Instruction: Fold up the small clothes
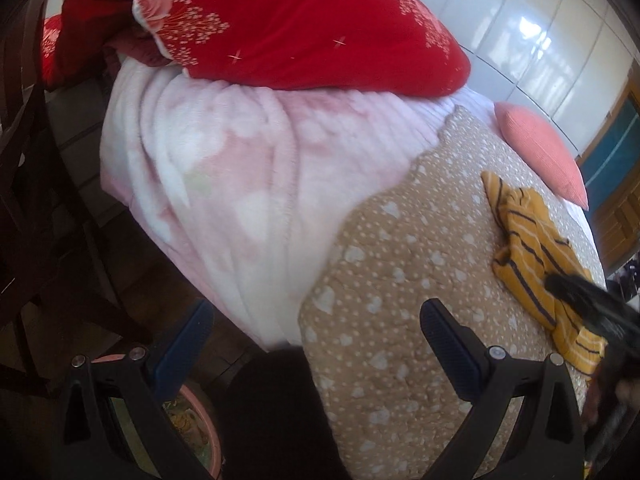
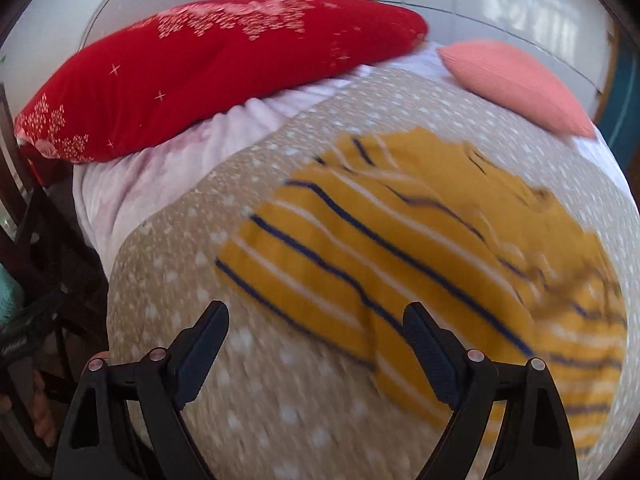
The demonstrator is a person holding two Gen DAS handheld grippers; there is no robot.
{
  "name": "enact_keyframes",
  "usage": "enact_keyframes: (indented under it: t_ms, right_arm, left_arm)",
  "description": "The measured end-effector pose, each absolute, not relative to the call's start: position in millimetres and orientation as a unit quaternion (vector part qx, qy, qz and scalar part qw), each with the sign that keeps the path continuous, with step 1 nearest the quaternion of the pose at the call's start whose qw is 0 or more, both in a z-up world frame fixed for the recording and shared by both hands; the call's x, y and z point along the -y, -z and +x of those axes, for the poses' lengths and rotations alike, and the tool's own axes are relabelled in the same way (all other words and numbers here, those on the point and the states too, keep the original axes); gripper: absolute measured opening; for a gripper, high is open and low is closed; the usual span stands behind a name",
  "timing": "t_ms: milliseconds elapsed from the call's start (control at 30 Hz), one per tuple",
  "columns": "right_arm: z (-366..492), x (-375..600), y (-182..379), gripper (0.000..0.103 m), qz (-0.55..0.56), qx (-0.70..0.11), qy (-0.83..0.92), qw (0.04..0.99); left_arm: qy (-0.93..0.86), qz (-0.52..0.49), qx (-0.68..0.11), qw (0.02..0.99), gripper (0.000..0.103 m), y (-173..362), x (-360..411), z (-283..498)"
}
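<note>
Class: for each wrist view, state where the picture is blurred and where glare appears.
Left wrist view: pink blanket soft; right tongs smeared over the striped garment; glare on white panels. Right wrist view: striped garment and spotted cover motion-streaked; window glare top right.
</note>
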State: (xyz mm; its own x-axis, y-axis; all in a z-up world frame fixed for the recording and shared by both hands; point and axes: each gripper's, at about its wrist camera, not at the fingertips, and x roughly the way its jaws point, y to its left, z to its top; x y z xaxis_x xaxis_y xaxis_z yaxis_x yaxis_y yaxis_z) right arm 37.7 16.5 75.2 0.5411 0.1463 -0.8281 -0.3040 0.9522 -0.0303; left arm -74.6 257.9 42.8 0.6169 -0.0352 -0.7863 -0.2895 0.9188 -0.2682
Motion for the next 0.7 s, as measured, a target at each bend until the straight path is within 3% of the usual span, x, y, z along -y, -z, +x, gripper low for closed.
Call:
enact_keyframes:
  t_ms: [367,433,500,533,633,700]
  right_arm:
    - [104,-56,-25,0.090,-0.172,-0.472,-0.005,0.865]
    - [103,-53,-27,0.076,-0.169,-0.468,0.006,0.867]
    - [101,-47,-30,0.053,-0.171,-0.465,0.011,0.869]
    - [100,-43,-31,0.034,-0.171,-0.465,0.013,0.868]
    - [98,-21,-47,0.023,-0.113,-0.464,-0.025,0.878]
    - [96,1,-64,0.021,-0.055,-0.459,-0.047,0.885]
  left_arm:
    - [-0.036,-0.202,-0.459,0.864,0.103,-27,-245,-63]
    - [-0.033,-0.199,-0.461,0.864,0.103,-27,-241,-64]
    - [-0.034,-0.193,-0.459,0.867,0.103,-30,-238,-65]
    - [-0.035,-0.192,-0.458,0.867,0.103,-31,-237,-66]
    - [-0.034,-0.194,-0.453,0.870,0.103,-38,-231,-68]
    - [-0.031,-0.187,-0.450,0.873,0.103,-44,-224,-70]
